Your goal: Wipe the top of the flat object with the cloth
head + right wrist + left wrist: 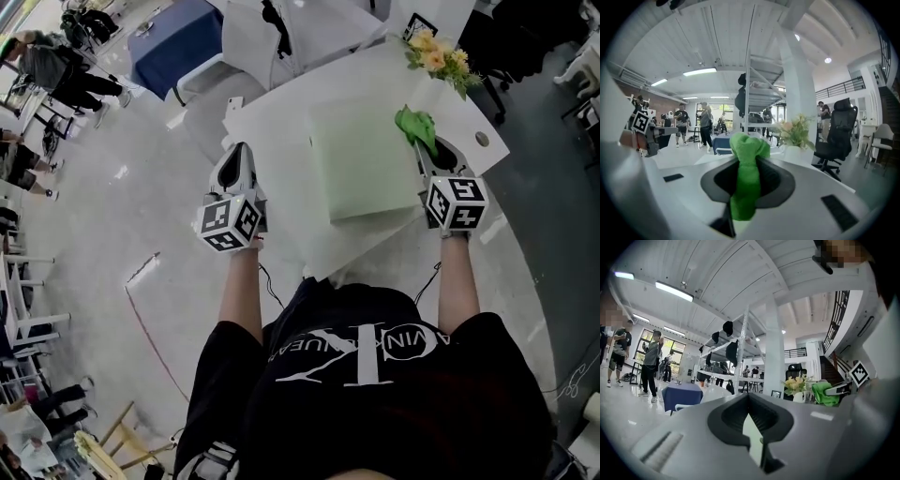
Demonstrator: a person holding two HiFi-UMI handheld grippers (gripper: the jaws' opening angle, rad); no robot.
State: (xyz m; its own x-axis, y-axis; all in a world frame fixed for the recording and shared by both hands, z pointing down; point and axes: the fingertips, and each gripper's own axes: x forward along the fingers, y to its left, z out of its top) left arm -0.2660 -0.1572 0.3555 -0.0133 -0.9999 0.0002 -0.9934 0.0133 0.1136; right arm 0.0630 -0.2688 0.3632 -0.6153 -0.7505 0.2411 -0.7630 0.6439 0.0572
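While the right gripper (421, 142) pinches the bunched bright green cloth (415, 124) by the upper right corner of the pale green flat square board (364, 167), centre right of the head view, the left gripper (238, 150) hangs clenched on nothing off the white table's (272, 117) left edge. Nothing steadies that board, so I reckon a firm stroke could shove it sideways. The yellow flower bunch (436, 54) stands near, upper right; a wide sweep might knock it.

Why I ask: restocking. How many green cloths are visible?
1: the green cloth, clamped in the right tool at the flat object's far right corner; others may be hidden.
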